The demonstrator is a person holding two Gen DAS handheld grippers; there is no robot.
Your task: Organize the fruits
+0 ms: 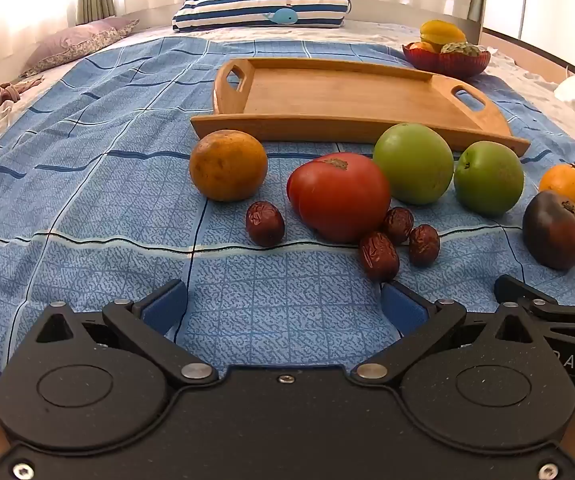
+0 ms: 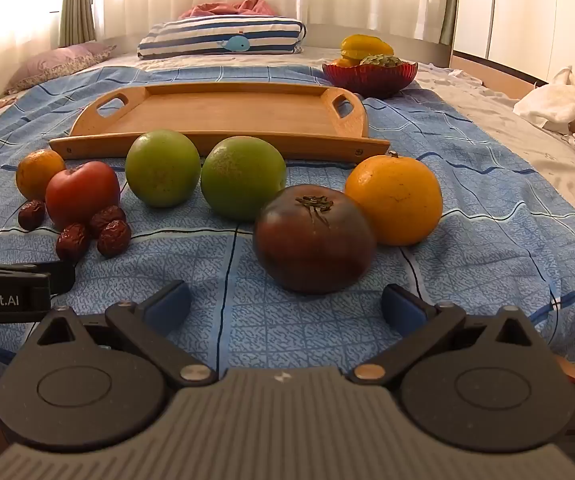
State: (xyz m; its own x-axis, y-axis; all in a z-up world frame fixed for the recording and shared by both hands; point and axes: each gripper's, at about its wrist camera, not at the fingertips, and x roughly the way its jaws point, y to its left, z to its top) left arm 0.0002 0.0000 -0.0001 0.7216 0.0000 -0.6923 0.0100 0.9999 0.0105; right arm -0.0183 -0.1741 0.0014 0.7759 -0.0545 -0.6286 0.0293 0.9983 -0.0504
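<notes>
Fruit sits loose on the blue checked bedspread (image 1: 87, 184), in a row in front of the wooden tray (image 1: 343, 96), none on the tray. Row, left to right: dull orange (image 1: 228, 165), red tomato (image 1: 339, 196), two green apples (image 1: 413, 163) (image 1: 488, 178) just beside each other, dark tomato (image 2: 314, 238) touching the bright orange (image 2: 394, 199) behind it. Four dried dates around the red tomato: one (image 1: 265, 223) on its left, three (image 1: 398, 240) clustered at its right front.

Left gripper (image 1: 283, 308): spread wide, holding nothing, low over the bedspread, dates and red tomato just ahead.

Right gripper (image 2: 285, 308): also spread wide, holding nothing, dark tomato near and centred ahead of the fingers, not touching.

Each gripper shows at the edge of the other's view, so they sit side by side.

Background: red bowl (image 2: 369, 78) with other fruit past the tray's right end, striped pillow (image 2: 223, 38) further back, white bag (image 2: 555, 98) at right.
</notes>
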